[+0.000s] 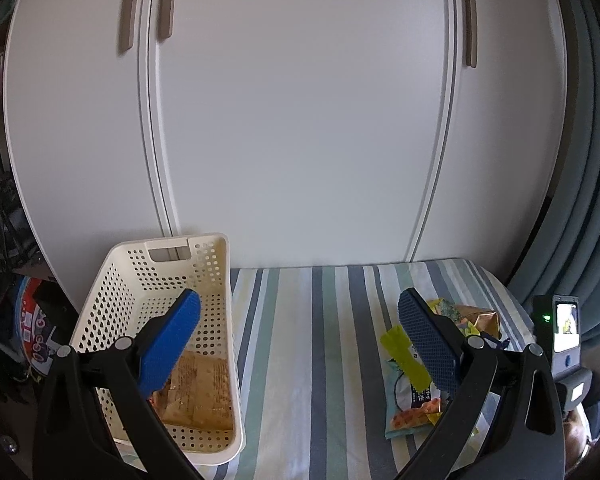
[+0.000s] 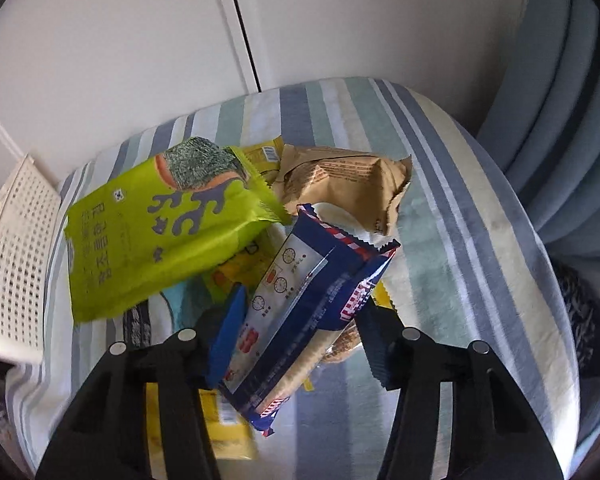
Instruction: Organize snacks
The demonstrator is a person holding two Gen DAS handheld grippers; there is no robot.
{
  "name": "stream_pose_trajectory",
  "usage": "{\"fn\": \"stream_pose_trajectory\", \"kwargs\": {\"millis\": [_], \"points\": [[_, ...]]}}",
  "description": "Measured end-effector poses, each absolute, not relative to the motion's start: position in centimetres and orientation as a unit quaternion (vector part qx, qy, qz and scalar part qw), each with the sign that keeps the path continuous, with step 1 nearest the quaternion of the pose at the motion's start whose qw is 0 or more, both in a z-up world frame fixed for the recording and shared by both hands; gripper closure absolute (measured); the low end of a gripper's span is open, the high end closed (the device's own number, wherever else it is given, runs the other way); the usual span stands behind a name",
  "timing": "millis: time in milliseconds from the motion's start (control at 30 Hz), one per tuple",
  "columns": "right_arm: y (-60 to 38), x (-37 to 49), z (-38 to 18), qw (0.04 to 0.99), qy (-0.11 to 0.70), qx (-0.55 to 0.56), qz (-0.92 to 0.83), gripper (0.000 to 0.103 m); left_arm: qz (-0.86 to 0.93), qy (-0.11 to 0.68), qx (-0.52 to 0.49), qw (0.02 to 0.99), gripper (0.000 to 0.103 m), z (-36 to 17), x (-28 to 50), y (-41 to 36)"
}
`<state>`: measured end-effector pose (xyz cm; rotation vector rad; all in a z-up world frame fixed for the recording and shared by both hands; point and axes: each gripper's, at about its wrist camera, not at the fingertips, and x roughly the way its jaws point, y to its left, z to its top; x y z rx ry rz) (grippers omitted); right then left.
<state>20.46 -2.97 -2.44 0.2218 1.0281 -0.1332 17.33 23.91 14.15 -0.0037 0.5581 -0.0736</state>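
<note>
Left gripper (image 1: 300,316): blue pads spread wide, nothing between them, hanging above the striped cloth-covered surface (image 1: 312,320).

Landmark is the white perforated plastic basket (image 1: 112,292). It sits at the left end of the striped surface, up against the white cabinet doors (image 1: 300,120). Inside it, on the floor at the near end, lies a tan/brown snack packet (image 1: 204,392); the left blue pad (image 1: 168,344) overlaps it in the left wrist view.

The rest of the snacks are piled well right of the basket, on the same cloth: a light blue packet with a yellow-green band (image 1: 408,384), and a crumpled brown wrapper (image 1: 480,316) behind the right pad.

Right gripper (image 2: 296,320): clamped on a navy blue and white snack packet with a red-white striped edge (image 2: 300,300), which stands tilted between the pads, off the cloth.

In the right wrist view, a lime green seaweed-print packet (image 2: 156,236) lies on top of the pile, between the basket and the gripped packet. A tan paper-look packet (image 2: 340,184) sits behind it, and a yellow packet (image 2: 224,436) lies under the left finger.

The basket's wall (image 2: 16,256) shows at the far left edge there.
</note>
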Motion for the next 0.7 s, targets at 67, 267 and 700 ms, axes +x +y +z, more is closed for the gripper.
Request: {"fn": "stream_pose_trajectory", "kwargs": {"millis": [67,267,700], "points": [[-4.0,20.4,-2.2,0.864,0.489,0.099,-0.070,0.051,-0.038,0.278,-0.003,0.960,0.003,14.0,17.4,23.8],[-6.2,21.2,-2.1,0.864,0.489,0.095,-0.063,0.052,-0.046,0.285,0.011,0.957,0.003,13.5,17.9,22.7],[-3.3,19.7,-1.7,0.881,0.465,0.075,-0.050,0.060,-0.074,0.318,0.011,0.945,0.003,11.3,19.3,21.1]]}}
